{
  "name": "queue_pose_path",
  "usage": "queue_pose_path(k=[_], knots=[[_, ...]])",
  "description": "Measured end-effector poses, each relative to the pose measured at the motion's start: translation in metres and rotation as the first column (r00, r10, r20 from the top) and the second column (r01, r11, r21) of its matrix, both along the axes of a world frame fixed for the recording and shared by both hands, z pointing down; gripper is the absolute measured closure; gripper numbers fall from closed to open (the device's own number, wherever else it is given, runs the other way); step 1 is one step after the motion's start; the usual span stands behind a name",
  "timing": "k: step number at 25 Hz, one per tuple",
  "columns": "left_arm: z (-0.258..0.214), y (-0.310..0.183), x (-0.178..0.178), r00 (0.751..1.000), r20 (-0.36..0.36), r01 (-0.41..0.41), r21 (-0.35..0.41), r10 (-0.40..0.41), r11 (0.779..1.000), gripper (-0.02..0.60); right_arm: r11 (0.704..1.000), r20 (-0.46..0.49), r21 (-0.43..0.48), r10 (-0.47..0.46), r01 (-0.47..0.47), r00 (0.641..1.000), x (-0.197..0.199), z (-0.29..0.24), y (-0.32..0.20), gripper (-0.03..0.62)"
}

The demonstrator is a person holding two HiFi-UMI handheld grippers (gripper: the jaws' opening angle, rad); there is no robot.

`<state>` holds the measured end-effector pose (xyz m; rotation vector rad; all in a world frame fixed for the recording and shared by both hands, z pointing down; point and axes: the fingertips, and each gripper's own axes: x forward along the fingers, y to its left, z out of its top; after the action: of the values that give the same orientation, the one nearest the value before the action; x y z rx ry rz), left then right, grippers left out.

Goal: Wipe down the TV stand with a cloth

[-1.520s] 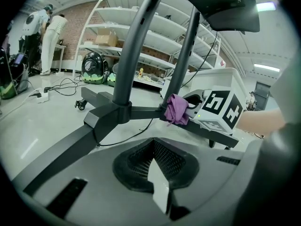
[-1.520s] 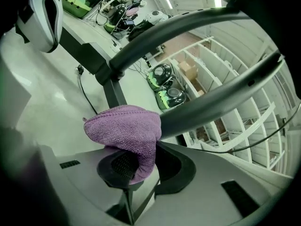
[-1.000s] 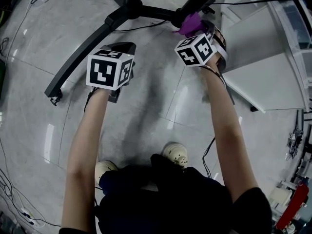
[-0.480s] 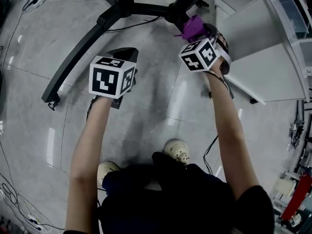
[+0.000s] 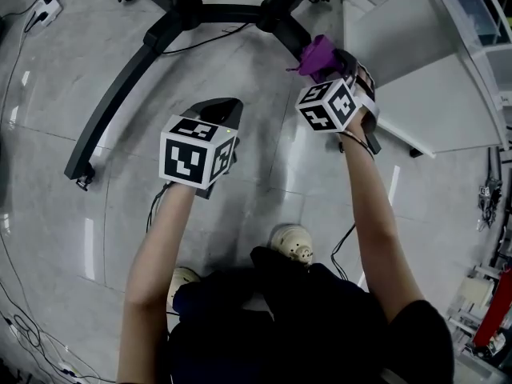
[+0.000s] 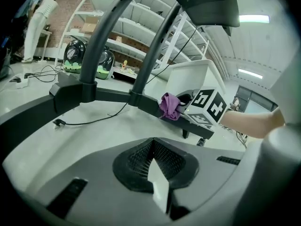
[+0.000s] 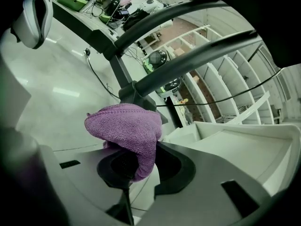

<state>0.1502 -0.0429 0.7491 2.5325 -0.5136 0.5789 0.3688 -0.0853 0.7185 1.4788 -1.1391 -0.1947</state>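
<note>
The TV stand's black base [image 5: 120,94] spreads curved legs over the grey floor at the top of the head view. My right gripper [image 5: 332,66] is shut on a purple cloth [image 5: 318,54], which rests against the stand's right leg [image 5: 290,32]. The right gripper view shows the cloth [image 7: 127,128] bunched between the jaws of the right gripper [image 7: 134,166], with the stand's poles [image 7: 188,13] beyond. My left gripper [image 5: 218,112] hovers over bare floor left of it. In the left gripper view, that left gripper [image 6: 153,152] is shut on nothing, with the cloth [image 6: 169,106] on the leg ahead.
A white low cabinet [image 5: 424,78] stands right of the stand, close to the right gripper. Cables and a power strip [image 5: 44,6] lie on the floor at far left. The person's shoes [image 5: 292,250] are below. White shelving [image 6: 141,27] fills the background.
Both grippers have drifted right relative to the stand's base. The cloth has slid outward along the right leg, still in the right gripper. The left gripper stays shut and empty.
</note>
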Motion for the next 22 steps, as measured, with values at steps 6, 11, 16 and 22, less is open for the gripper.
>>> queue_pose_path(k=[6,11,16,22], knots=[[-0.001,0.023,0.010,0.999,-0.024,-0.044,-0.016,0.043,0.999,0.575,0.999,0.001,0.000,0.034,-0.034,0.999,0.008,0.001,0.023,0.496],[0.000,0.036,0.017,0.997,-0.036,-0.068,-0.032,0.067,0.997,0.575,0.999,-0.021,-0.001,0.050,-0.050,0.999,0.013,0.001,0.043,0.496],[0.001,0.048,0.024,0.995,-0.038,-0.097,-0.040,0.095,0.995,0.575,0.997,-0.043,-0.016,0.071,-0.072,0.997,0.019,0.003,0.069,0.496],[0.000,0.062,0.029,0.991,-0.047,-0.129,-0.044,0.127,0.991,0.575,0.994,-0.052,-0.044,0.099,-0.101,0.994,0.027,0.005,0.100,0.497]])
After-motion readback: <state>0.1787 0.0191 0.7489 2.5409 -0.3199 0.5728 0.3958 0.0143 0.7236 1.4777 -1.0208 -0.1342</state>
